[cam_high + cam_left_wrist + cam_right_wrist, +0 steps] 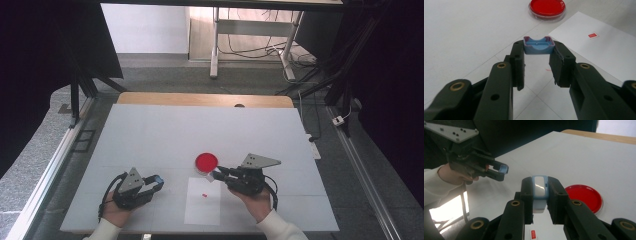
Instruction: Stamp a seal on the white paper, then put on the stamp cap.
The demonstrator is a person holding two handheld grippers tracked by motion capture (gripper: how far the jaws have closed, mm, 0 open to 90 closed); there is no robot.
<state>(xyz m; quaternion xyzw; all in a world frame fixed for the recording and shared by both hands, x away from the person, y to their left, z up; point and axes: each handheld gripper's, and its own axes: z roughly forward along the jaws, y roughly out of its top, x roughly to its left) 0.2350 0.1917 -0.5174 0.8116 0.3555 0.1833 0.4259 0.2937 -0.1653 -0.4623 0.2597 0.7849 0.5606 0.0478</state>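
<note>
Pinching a small blue cap (539,45) between its jaw tips, the left gripper (156,181) sat low over the white table (150,135), left of the paper sheet (202,210). The right gripper (216,174) clamped a pale blue-and-white case (539,188) upright between its jaws, just beside the red-filled round dish (206,162). A tiny red tag (204,194) lay on the sheet between the two hands. Nothing stood between the grippers; the dish sat closest, right by the right gripper's tips. A wooden table edge (200,99) showed beyond.
</note>
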